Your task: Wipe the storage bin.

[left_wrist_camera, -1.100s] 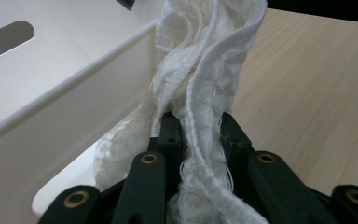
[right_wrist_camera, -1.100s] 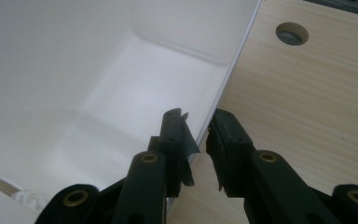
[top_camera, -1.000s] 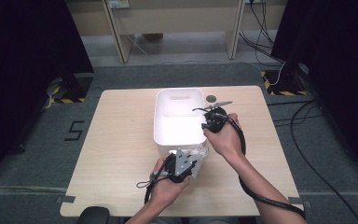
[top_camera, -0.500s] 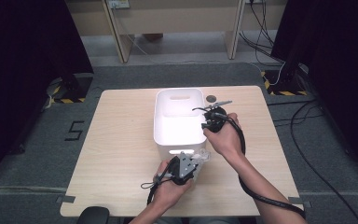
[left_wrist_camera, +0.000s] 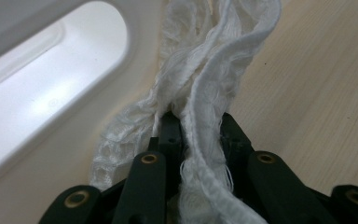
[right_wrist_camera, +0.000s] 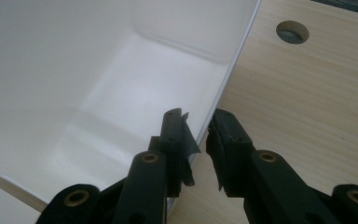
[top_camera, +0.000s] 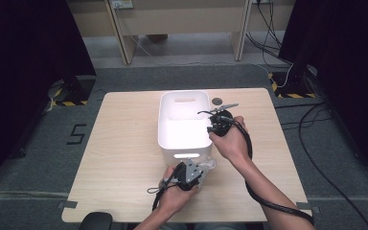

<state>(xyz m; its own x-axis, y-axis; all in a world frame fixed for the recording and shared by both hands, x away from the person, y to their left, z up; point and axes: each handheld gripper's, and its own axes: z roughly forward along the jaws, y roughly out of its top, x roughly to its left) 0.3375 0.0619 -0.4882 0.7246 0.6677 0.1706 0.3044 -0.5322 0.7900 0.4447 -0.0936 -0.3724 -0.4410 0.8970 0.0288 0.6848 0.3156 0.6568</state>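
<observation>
White cloth [left_wrist_camera: 200, 88] is pinched in the clenched left gripper [left_wrist_camera: 196, 135], low at the table [top_camera: 124, 143] beside the near wall of the white bin [top_camera: 184, 124]. The right gripper [right_wrist_camera: 198, 130], wrist bent down, grips the bin's right rim. The floor reads "5" [top_camera: 76, 134].

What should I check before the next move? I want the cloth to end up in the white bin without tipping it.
1. Left claw shut on the white cloth: ok.
2. Right claw astride the white bin right wall, one jaw inside, one outside: ok.
3. Right claw actually pinching that wall: cannot tell.
4. Cloth clear of the table: not ok, it lies on the wood beside the bin's near wall.
5. Bin interior free for the cloth: ok.
6. Cloth free of the bin's handle slot: ok, it lies beside it.
</observation>
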